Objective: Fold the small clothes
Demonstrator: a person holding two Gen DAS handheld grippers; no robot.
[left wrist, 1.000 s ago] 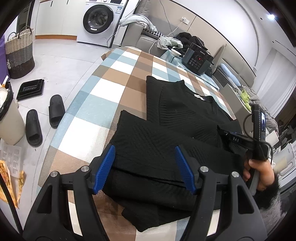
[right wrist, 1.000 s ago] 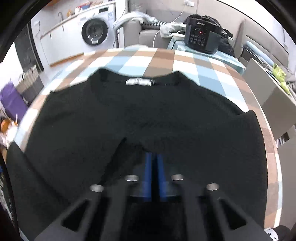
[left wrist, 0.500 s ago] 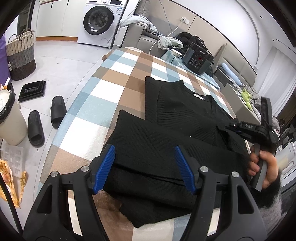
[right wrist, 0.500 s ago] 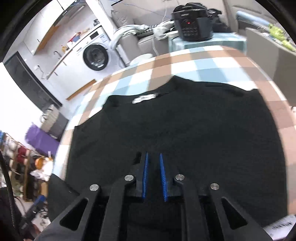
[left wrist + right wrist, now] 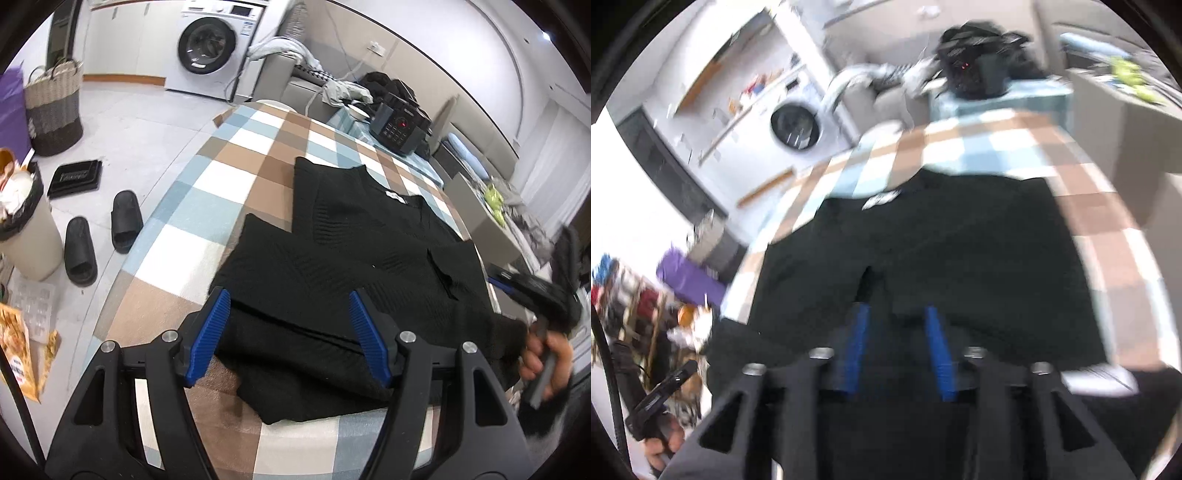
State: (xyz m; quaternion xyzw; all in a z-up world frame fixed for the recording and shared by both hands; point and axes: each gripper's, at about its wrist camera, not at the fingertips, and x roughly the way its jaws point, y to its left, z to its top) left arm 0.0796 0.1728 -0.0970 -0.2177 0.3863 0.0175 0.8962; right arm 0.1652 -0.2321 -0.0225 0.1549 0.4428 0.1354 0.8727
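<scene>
While the left gripper [image 5: 290, 332] hovers low in the left wrist view with its blue jaws standing wide apart and nothing pressed between them, a black knitted sweater [image 5: 369, 266] lies spread over the checked surface [image 5: 207, 206], filling the centre and right of that frame. Its neck opening with a small white label [image 5: 394, 195] points toward the upper right of the frame, and a folded-over part lies across the body nearer the camera. The hem end of the garment sits just beyond and below the left jaws. At the right edge of the same view a hand [image 5: 546, 354] grips the handle of the right gripper [image 5: 517, 284], which sits blurred beside the sweater's right edge. From the right wrist view, which is smeared, the right gripper [image 5: 897, 339] has just been opening its jaws; they stand parted above the black sweater [image 5: 960, 258] with only a gap between the blue pads, no cloth pinched. The label [image 5: 882, 199] shows at the centre of that frame. Beyond the surface, a washing machine [image 5: 210, 48] stands at the upper middle of the left wrist view, a woven basket [image 5: 53, 107] at the upper left, a pair of black slippers [image 5: 103, 236] on the floor at the left, and a black cooker [image 5: 400, 127] past the far end of the surface.
</scene>
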